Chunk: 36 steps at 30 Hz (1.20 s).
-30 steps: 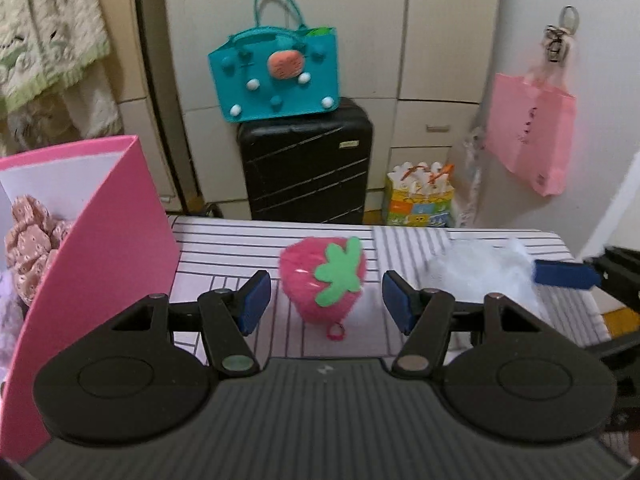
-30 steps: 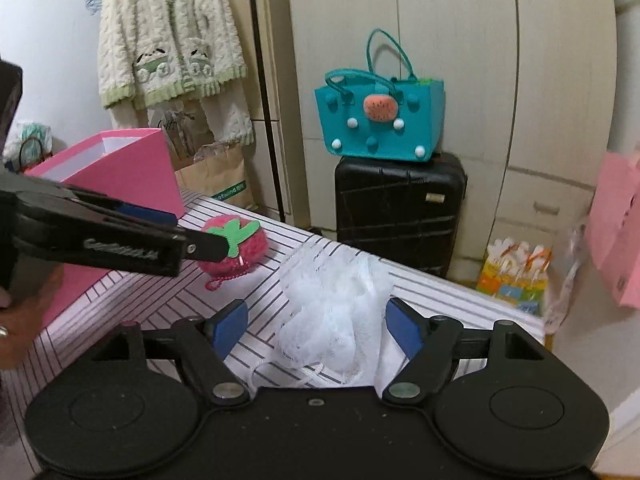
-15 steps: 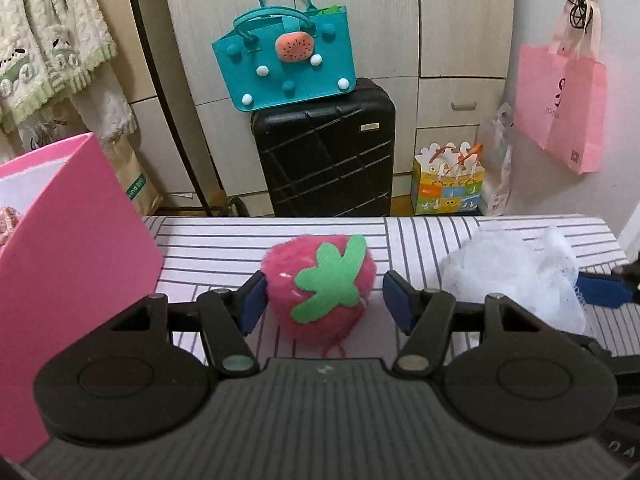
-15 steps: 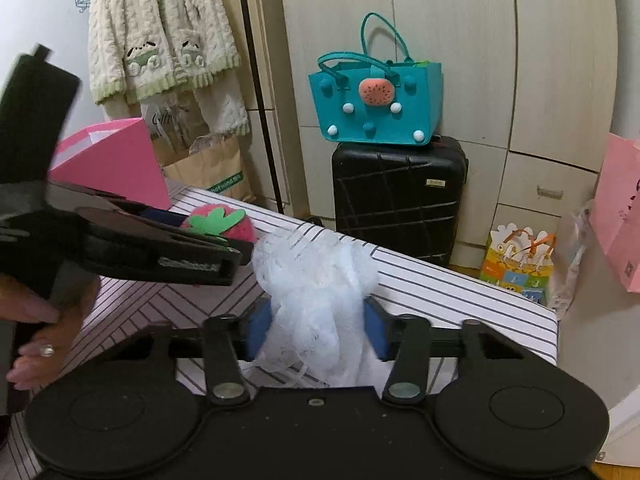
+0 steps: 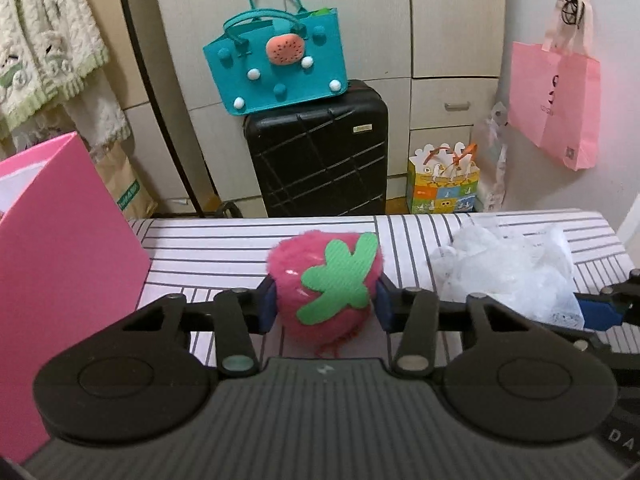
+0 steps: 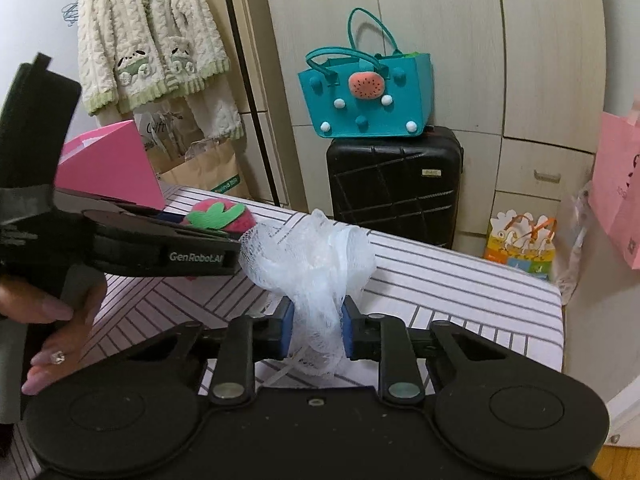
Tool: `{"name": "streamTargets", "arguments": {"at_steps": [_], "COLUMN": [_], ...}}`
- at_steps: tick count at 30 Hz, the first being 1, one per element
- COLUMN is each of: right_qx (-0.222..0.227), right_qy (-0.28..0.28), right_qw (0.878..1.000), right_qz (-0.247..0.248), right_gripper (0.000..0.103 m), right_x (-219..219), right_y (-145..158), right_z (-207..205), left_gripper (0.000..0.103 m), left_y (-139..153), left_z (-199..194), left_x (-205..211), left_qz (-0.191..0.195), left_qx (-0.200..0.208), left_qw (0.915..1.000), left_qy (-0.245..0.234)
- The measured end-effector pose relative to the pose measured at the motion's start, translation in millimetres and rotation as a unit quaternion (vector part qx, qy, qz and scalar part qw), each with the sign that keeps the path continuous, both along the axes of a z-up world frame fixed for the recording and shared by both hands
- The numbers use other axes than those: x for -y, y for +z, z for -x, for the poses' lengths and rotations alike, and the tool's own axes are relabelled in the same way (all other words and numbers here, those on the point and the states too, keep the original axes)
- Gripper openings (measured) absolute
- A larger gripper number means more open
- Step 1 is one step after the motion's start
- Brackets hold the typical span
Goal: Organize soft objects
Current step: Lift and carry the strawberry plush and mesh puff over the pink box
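Both grasps are being made at once, so the step in hand is the pick-up, with nothing yet carried off. The left tool (image 5: 325, 306) has just been closing, and its blue pads now press the flanks of the fuzzy pink strawberry plush (image 5: 326, 280), which rests on the striped counter (image 5: 208, 244) just right of the pink box (image 5: 68, 248). The right tool (image 6: 318, 330) has likewise just been closing and now pinches the lower, gathered part of the white mesh bath pouf (image 6: 316, 256) tight between its pads; the pouf's loose upper bulk billows above the jaws. The pouf sits farther from the pink box than the strawberry does, on the strawberry's right side, the two near each other but apart.

Next, I judge, both items want lifting clear of the counter and carrying leftward to the pink box, whose open top is the likely home for soft things. The strawberry is nearest it and should go first, or the two tools may crowd each other. The plush will squash under the pads, so a firm hold matters; the mesh may trail or snag as it rises.
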State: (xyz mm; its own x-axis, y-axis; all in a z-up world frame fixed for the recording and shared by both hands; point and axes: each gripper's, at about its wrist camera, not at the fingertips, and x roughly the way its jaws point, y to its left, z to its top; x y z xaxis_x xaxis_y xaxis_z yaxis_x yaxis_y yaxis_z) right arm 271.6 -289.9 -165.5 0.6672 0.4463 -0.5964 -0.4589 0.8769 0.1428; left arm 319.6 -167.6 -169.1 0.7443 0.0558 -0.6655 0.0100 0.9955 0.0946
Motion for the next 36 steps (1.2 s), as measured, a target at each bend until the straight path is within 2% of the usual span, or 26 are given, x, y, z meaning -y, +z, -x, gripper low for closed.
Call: {"name": "streamTargets", "arguments": {"at_steps": [2,5,11,17,24,29,36], "right_qx": [0.0,-0.006,-0.019,-0.039,-0.029,-0.029,-0.026], "right_qy": [-0.003,-0.01,-0.028,-0.035,-0.041,-0.048,-0.056], "right_qw": [1.0,1.0,0.999,0.997,0.998,0.998,0.998], "right_qz": [-0.001,-0.012,-0.026,-0.06,-0.045,-0.031,-0.014], "right_gripper": [0.021,0.018,0.018,0.018,0.018,0.018,0.018], "right_x": [-1.2,0.9,6.2,10.2,-3.9,-11.7,-20.1], "right_y": [0.7,2.2,6.6,15.3,35.8,45.7,55.8], "right_z": [1.8,3.0,14.9,34.5,60.3,82.5,117.4], "left_gripper": [0.044,0.043,0.043,0.043,0.043,0.043,0.043], "left_y": [0.2,3.1,17.0,33.1,57.0,70.1,81.8], "left_z": [4.4,12.4,39.2,60.8,94.4,121.1,159.5], "left_x": [3.7,4.2,-1.3,-11.2,-16.7,-26.0,-41.1], "left_qz": [-0.004,0.018,0.042,0.065,0.072,0.093,0.092], "left_qx": [0.005,0.007,0.02,0.023,0.034,0.031,0.027], "left_qw": [0.9999,0.9997,0.9984,0.9959,0.9926,0.9885,0.9848], "left_qy": [-0.008,-0.018,-0.031,-0.059,-0.092,-0.115,-0.145]}}
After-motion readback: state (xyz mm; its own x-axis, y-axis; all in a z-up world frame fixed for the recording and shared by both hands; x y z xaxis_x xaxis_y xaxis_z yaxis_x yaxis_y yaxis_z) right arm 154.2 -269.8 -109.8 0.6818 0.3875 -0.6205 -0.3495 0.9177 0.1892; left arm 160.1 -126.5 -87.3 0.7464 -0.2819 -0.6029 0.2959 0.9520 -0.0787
